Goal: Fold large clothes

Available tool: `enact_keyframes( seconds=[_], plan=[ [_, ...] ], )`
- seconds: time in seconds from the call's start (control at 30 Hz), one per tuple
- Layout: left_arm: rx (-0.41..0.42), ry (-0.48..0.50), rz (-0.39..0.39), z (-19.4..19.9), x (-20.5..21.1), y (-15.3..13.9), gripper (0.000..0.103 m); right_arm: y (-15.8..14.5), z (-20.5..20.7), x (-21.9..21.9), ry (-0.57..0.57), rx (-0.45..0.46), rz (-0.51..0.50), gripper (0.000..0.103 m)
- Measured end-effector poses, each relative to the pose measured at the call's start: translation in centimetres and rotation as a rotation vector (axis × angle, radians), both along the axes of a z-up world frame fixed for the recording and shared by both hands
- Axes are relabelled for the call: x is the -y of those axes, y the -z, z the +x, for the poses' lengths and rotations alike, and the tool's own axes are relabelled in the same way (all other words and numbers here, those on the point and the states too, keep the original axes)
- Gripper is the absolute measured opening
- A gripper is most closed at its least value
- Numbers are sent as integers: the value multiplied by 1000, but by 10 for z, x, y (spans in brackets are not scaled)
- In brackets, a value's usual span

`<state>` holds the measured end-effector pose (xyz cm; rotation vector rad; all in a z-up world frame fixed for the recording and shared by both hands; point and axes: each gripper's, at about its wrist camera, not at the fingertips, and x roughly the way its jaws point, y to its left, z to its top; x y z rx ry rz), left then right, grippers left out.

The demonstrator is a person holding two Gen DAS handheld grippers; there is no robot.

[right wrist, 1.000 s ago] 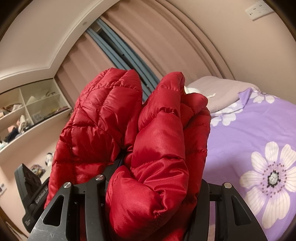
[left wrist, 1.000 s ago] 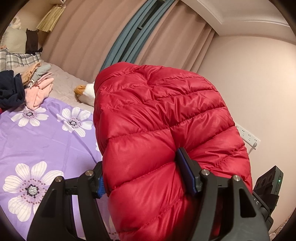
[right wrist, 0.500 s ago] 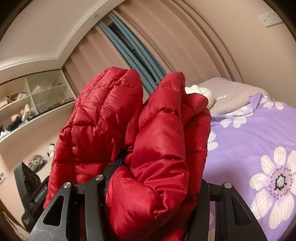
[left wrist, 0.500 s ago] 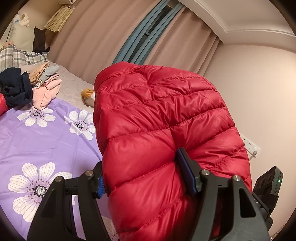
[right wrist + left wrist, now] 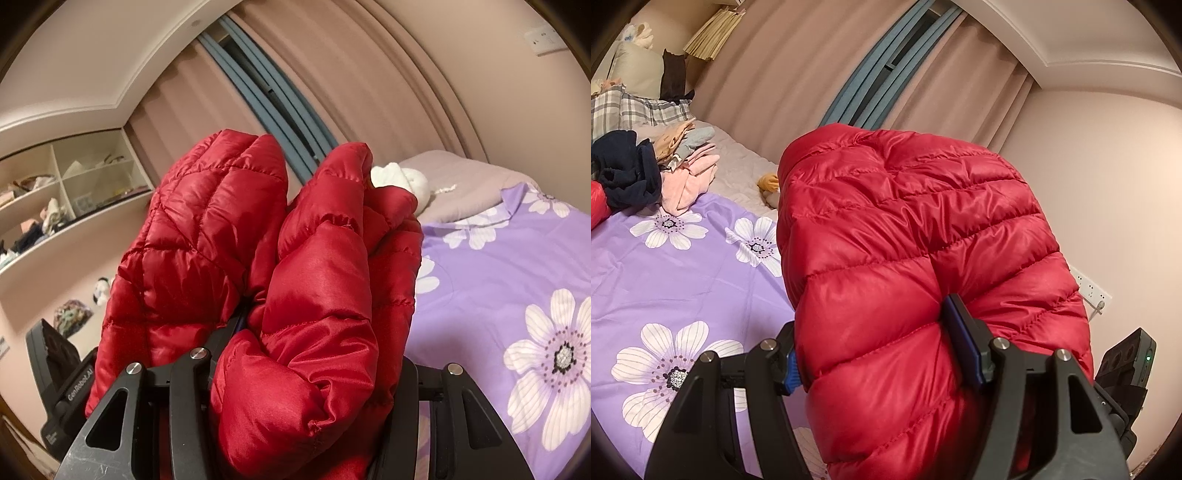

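Note:
A red quilted puffer jacket (image 5: 908, 236) fills the middle of the left wrist view and bulges over my left gripper (image 5: 875, 354), which is shut on a thick fold of it. In the right wrist view the same jacket (image 5: 303, 280) is bunched in two puffy lobes, and my right gripper (image 5: 310, 384) is shut on the bunch. The jacket hides both grippers' fingertips for the most part. Both grippers hold it up above the purple flowered bedspread (image 5: 665, 266), which also shows in the right wrist view (image 5: 498, 266).
A pile of clothes (image 5: 665, 166) and a plaid pillow (image 5: 631, 110) lie at the far end of the bed. A white stuffed toy (image 5: 402, 181) lies on a grey blanket. Shelves (image 5: 55, 192) stand on the wall. Curtains (image 5: 798, 74) hang behind.
Both views have swung slightly, so the bed and the clothes pile have shifted in frame. The jacket sits the same in both grippers.

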<state>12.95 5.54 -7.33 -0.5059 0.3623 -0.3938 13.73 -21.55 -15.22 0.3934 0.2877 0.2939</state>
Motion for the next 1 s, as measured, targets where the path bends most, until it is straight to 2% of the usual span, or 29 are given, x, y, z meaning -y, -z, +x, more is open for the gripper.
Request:
enact_keyframes(
  seconds=[1.0],
  plan=[
    [-15,-24,0,9,-2,6,67,0,11,-2,-28,-19,-9,52]
  ],
)
